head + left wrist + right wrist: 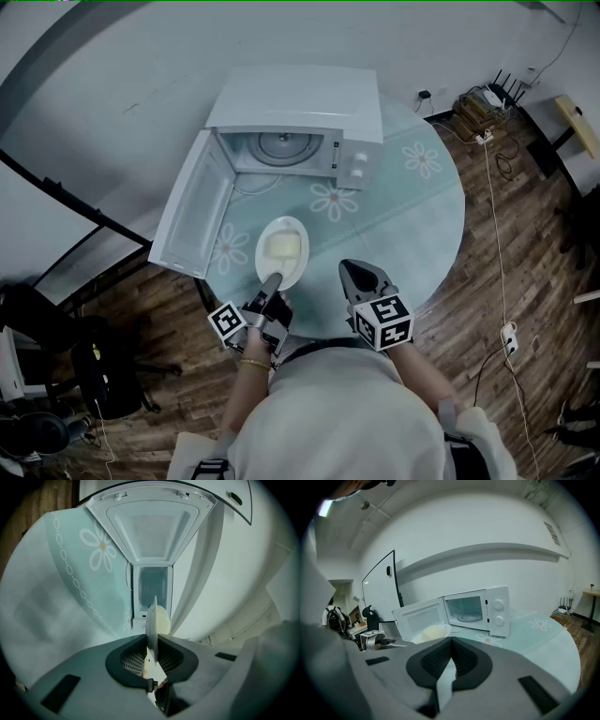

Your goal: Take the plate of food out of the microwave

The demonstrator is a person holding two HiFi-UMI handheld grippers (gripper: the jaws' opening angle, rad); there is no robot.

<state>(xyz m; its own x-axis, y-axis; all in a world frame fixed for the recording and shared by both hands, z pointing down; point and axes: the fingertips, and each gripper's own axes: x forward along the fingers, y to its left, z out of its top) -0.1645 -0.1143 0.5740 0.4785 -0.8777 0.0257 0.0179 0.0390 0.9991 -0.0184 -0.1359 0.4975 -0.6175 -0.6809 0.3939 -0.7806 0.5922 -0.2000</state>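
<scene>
The left tongs (272, 284) pinch the plate (281, 249) by its near rim; it lies straight ahead over the table (412, 211) (already out of the microwave (309, 108)), the right tongs (360, 275) closed, empty, alongside

left gripper (273, 280): grey wedge-shaped jaws, black ribbed pads (133, 658), black rectangular slots in the grey shell | left marker cube (228, 322), at 7 o'clock from the jaws: white faces with black square patterns | right gripper (351, 268): same grey and black | right marker cube (384, 322), at 5 o'clock: same patterns | left wrist: thin gold-coloured bracelet (253, 364) | clothing: pale grey top (337, 412)
</scene>
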